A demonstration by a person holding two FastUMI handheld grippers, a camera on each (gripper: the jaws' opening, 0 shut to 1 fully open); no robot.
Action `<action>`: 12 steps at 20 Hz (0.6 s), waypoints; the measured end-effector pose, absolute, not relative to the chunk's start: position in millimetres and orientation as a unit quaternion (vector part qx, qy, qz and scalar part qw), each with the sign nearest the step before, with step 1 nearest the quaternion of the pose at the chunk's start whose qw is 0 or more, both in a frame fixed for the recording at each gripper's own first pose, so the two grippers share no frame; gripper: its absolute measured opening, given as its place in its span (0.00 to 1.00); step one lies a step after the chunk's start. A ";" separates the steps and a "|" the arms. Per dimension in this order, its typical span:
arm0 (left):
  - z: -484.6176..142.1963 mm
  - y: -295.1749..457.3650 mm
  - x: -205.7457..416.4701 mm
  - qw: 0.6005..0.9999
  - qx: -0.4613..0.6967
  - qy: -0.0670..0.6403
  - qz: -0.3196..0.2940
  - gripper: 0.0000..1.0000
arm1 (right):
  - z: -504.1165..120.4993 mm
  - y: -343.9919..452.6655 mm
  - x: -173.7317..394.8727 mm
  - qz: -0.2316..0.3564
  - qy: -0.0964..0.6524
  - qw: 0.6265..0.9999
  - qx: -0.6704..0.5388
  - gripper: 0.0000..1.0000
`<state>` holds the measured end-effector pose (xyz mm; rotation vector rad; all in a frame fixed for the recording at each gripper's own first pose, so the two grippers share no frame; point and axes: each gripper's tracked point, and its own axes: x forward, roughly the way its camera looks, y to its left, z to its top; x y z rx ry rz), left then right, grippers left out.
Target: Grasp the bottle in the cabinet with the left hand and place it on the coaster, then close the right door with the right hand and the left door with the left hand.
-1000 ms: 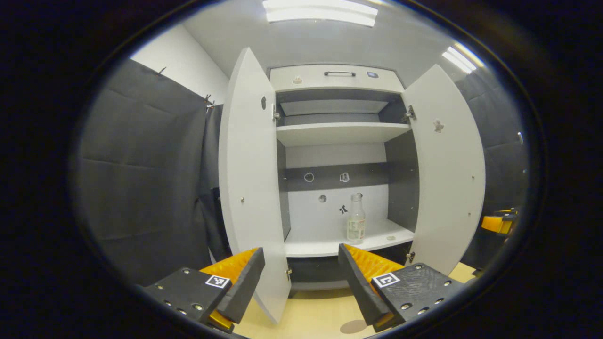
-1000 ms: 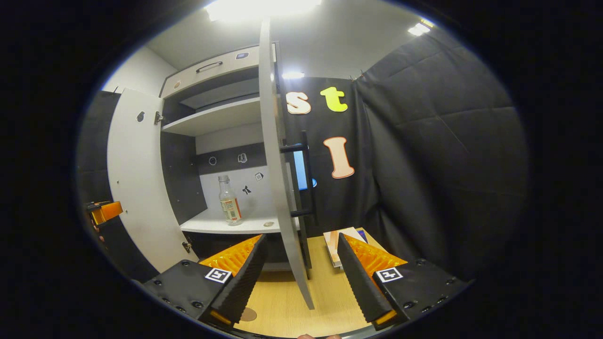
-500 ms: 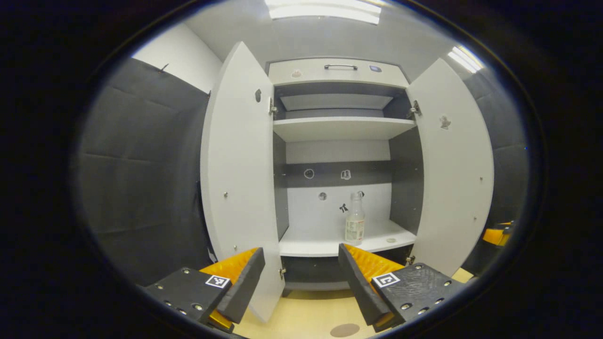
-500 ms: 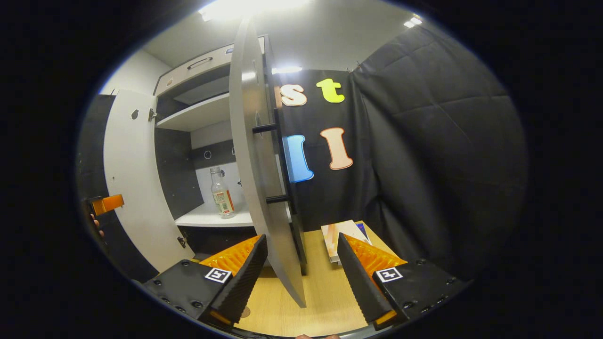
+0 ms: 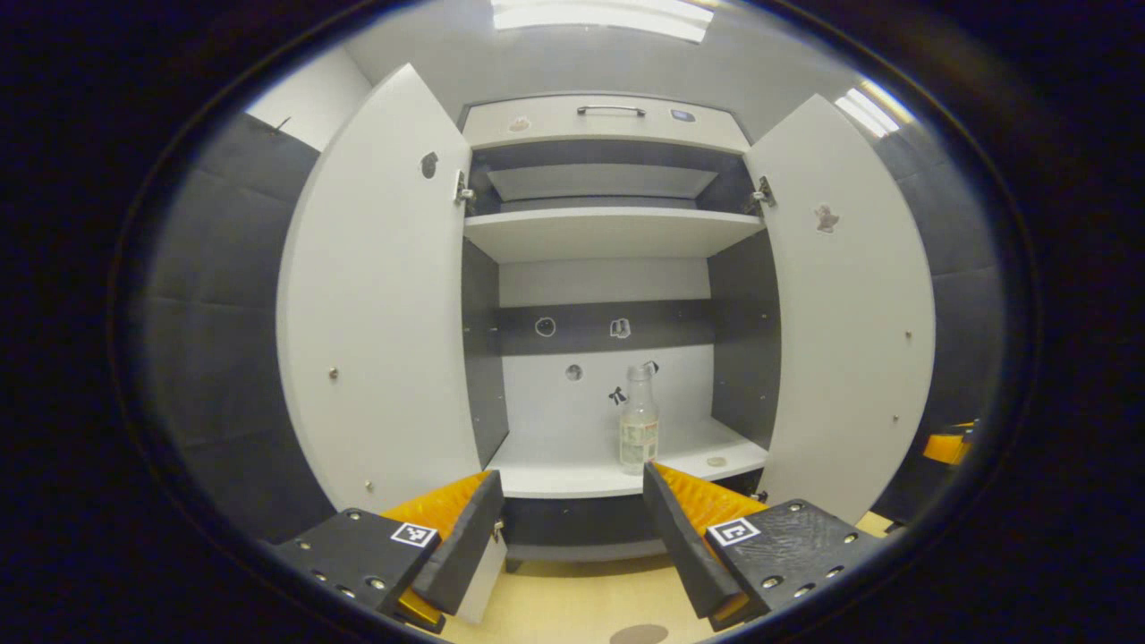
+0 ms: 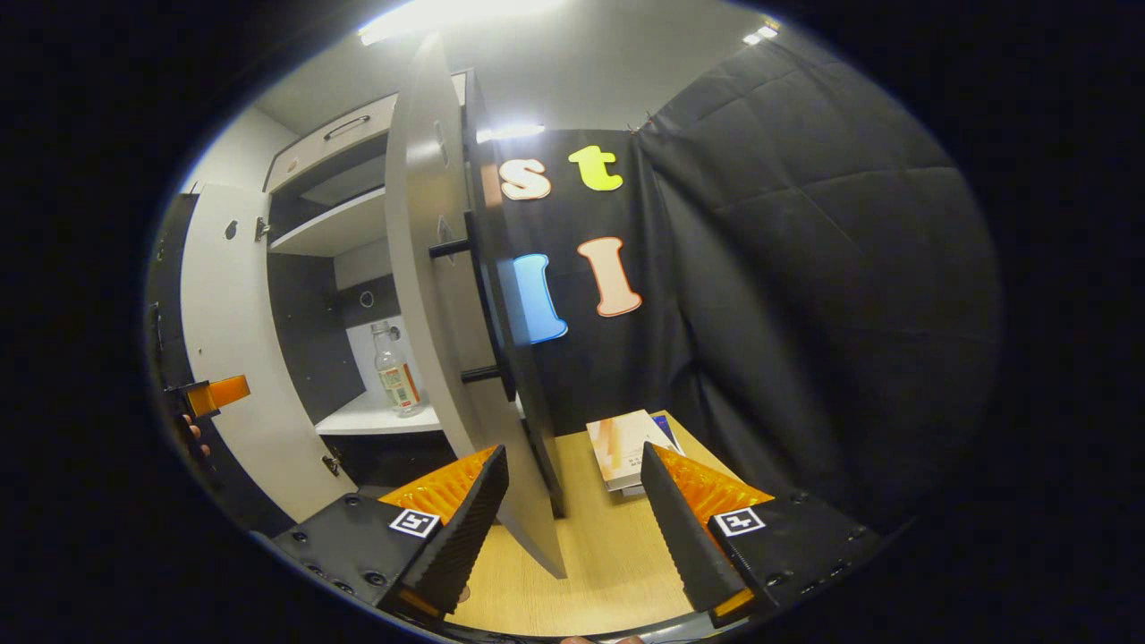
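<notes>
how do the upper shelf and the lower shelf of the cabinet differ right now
The lower shelf holds the bottle, standing upright; the upper shelf shows nothing on it. The wall behind the lower shelf carries small stickers and a dark band; the wall above the upper shelf looks plain. Both are light boards inside the open cabinet.

A clear glass bottle with a pale paper label [image 5: 639, 420] stands upright, uncapped as far as can be told, on the white lower shelf [image 5: 572, 470] of the tall white cabinet with dark side walls [image 5: 608, 233], towards the shelf's front and right of its middle. Both flat white cabinet doors hang wide open: the left door [image 5: 380, 286] and the right door [image 5: 850, 304], the latter carrying a dark bar handle [image 6: 483, 309] on its outer face. A small round brown coaster [image 5: 637, 634] lies flat on the light wooden table [image 5: 572, 604] in front of the cabinet, partly cut off at the bottom edge.
</notes>
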<state>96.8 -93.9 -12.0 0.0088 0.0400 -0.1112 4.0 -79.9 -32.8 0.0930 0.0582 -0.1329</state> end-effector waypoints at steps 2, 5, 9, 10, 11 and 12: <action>-7.0 -104.8 122.9 0.997 0.000 0.017 -0.078 0.94 | -27.9 -91.8 -1.7 -0.100 0.021 0.994 0.051 0.95; -1.3 -120.1 165.2 0.994 -0.008 0.014 -0.112 0.94 | -19.6 -107.7 -13.7 -0.152 0.005 0.987 0.054 0.92; 4.5 -140.5 219.1 0.988 -0.009 0.007 -0.154 0.93 | -16.9 -124.4 -31.0 -0.223 -0.008 0.973 0.056 0.92; 4.9 -145.8 231.1 0.986 -0.009 0.004 -0.165 0.93 | -15.4 -126.6 -34.3 -0.238 -0.012 0.970 0.059 0.92; 5.2 -151.5 243.7 0.984 -0.007 0.003 -0.175 0.93 | -15.9 -127.7 -38.6 -0.251 -0.015 0.966 0.060 0.92; 5.8 -156.9 255.0 0.983 -0.003 0.001 -0.184 0.94 | -15.2 -129.8 -42.4 -0.266 -0.017 0.962 0.059 0.92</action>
